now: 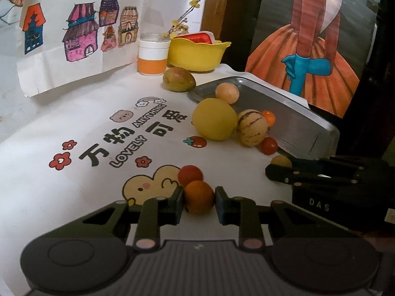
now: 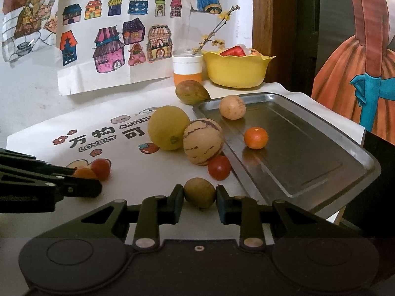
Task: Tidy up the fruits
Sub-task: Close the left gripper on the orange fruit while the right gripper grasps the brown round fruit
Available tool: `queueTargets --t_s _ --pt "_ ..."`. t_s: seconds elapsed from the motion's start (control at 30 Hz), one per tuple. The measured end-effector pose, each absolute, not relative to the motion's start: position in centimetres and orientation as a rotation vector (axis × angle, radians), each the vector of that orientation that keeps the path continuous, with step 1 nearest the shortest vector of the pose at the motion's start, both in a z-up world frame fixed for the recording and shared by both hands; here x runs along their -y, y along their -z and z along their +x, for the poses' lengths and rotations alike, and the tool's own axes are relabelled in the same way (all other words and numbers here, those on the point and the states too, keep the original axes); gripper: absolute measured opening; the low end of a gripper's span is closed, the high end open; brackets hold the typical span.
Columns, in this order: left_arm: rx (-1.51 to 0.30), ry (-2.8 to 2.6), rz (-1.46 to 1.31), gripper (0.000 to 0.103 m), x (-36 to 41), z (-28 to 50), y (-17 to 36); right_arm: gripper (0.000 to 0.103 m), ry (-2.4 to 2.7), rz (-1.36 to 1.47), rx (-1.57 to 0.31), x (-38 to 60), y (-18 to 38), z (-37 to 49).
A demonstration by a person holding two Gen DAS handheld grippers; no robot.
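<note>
The left tool (image 1: 199,198) pinches an orange fruit (image 1: 199,196) at lower centre, a red one (image 1: 190,174) just behind. The right tool (image 2: 199,194) grips a brownish fruit (image 2: 199,192) beside the tray (image 2: 321,172), which holds a mandarin (image 2: 256,137) and a pale fruit (image 2: 232,106).

Red item (image 2: 233,51) half hidden inside yellow bowl (image 2: 237,71)
</note>
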State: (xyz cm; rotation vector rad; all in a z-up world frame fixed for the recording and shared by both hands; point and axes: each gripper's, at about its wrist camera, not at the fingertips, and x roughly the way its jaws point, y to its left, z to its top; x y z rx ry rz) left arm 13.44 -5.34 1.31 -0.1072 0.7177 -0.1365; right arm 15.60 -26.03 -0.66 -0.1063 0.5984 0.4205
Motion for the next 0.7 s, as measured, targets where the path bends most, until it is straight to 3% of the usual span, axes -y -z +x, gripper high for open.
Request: queueTargets --t_s 0.7 --pt "-0.691 0.232 -0.133 0.029 8.3 14.8 -4.0 0.030 -0.370 -0.092 -0.513 28.5 -2.1 14.6"
